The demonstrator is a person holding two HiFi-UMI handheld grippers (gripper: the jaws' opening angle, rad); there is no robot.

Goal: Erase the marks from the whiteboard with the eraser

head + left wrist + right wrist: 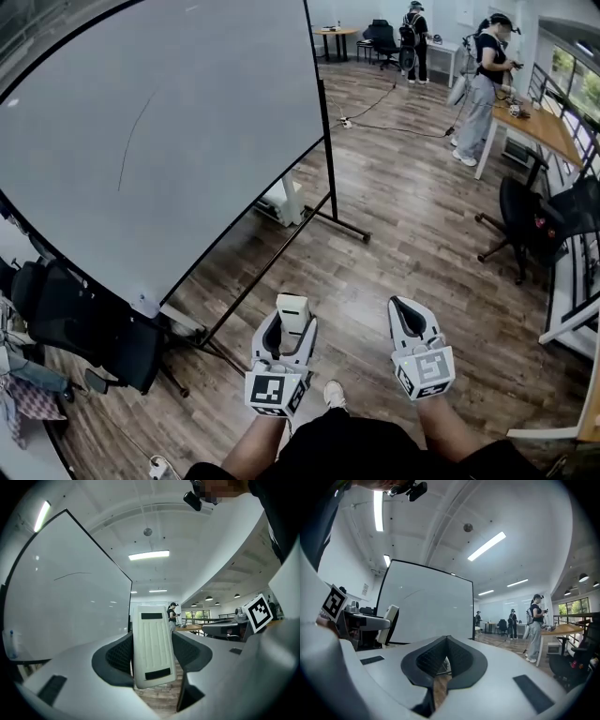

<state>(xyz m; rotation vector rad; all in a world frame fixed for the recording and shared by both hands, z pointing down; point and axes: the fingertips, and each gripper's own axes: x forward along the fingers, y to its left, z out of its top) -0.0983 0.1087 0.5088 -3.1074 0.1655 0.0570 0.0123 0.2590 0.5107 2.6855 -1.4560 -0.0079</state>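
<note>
A large whiteboard (169, 131) on a black stand fills the upper left of the head view, with one thin curved pen mark (131, 141) on it. The same mark (72, 575) shows in the left gripper view. My left gripper (292, 314) is held low in front of me, shut on a white eraser (292, 311) that sticks out past the jaws. The ribbed eraser (152, 644) stands upright between the pads. My right gripper (407, 314) is beside it, shut with nothing in it; its pads (446, 660) meet. Both grippers are well short of the board.
A black office chair (80, 328) sits under the board's lower left corner. The board's stand legs (342, 225) run across the wooden floor. A second chair (530, 225) and a wooden desk (539, 127) stand at right. Two people (483, 84) stand far off.
</note>
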